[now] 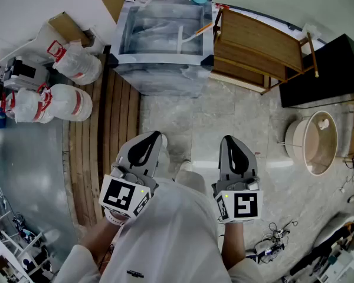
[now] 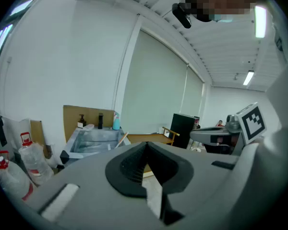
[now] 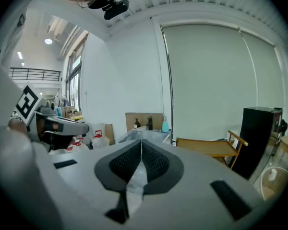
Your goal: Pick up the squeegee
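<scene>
A white long-sleeved garment is worn, and a small dark mark is seen low on its front. The left gripper and the right gripper are cased alike in smooth light-grey shells with rounded, tapering noses. Their jaws are lined with black pads, which are ribbed in a fine grid. A cube printed with black-and-white square markers is fitted at the rear of each gripper, and a small yellow-green light is shown on each cube's upper edge.
</scene>
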The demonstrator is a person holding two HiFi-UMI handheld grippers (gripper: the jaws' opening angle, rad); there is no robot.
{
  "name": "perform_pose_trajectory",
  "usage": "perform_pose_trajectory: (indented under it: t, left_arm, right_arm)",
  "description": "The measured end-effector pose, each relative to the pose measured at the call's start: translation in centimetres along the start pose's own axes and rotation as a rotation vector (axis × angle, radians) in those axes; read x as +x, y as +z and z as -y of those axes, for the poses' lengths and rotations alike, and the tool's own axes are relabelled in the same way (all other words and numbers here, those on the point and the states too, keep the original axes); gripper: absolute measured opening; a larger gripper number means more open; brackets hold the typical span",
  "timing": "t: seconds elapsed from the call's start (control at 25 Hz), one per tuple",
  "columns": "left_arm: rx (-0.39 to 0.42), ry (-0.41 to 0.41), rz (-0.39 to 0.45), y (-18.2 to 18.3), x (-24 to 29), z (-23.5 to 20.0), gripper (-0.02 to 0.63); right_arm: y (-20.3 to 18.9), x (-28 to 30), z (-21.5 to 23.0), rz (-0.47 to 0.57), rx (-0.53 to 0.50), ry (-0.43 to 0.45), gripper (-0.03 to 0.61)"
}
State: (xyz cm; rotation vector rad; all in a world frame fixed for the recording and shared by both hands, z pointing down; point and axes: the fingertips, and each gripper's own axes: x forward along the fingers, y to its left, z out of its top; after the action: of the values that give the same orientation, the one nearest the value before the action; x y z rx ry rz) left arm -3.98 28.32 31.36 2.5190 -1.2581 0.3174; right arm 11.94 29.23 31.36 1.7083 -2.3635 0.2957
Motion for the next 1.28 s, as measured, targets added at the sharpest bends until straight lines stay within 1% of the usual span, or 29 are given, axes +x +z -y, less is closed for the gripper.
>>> perform_pose_trajectory:
  t: [0.12, 0.2, 0.4, 0.64, 0.8, 0.88, 0.96, 1.08, 1.2, 1.28]
  left_arm:
    - [0.011, -0.014, -0.005, -0.5, -1.4, 2.8, 0.005]
    - [0.017, -0.023, 0.000, -0.9, -2.3, 3.9, 0.005]
    - [0.003, -0.017, 0.033, -0.9, -4.5, 3.9, 0.005]
    - [-0.011, -0.021, 0.060, -0.1, -6.0, 0.5, 0.005]
    - [-0.011, -0.043, 0.082, 0.7, -6.3, -2.2, 0.005]
    - [-0.022, -0.069, 0.077, 0.5, -6.7, -3.7, 0.005]
    - [-0.027, -0.089, 0.071, 0.3, -6.8, -5.4, 0.005]
    - [-0.035, -0.076, 0.059, 0.0, -6.7, -8.0, 0.005]
    - [-0.062, -0.088, 0.053, 0.0, -6.6, -9.7, 0.005]
    - [-0.063, -0.097, 0.054, 0.3, -6.4, -10.6, 0.005]
  right_arm:
    - [0.3, -2.0, -0.3, 0.024, -0.010, 0.000, 0.006]
    - [0.3, -3.0, -0.8, 0.033, -0.015, -0.006, 0.006]
    - [0.2, -4.2, -2.3, 0.053, 0.001, -0.028, 0.006]
    - [1.0, -3.5, -4.7, 0.065, 0.001, -0.057, 0.006]
    - [1.6, -1.8, -6.1, 0.068, -0.004, -0.077, 0.006]
    - [2.0, -1.1, -7.2, 0.075, -0.009, -0.085, 0.006]
    - [2.5, 0.0, -8.5, 0.094, -0.013, -0.070, 0.006]
    - [2.9, 1.7, -10.0, 0.106, -0.006, -0.059, 0.006]
    - [3.1, 3.1, -11.0, 0.093, -0.011, -0.064, 0.006]
    - [3.2, 4.2, -11.6, 0.084, -0.016, -0.063, 0.006]
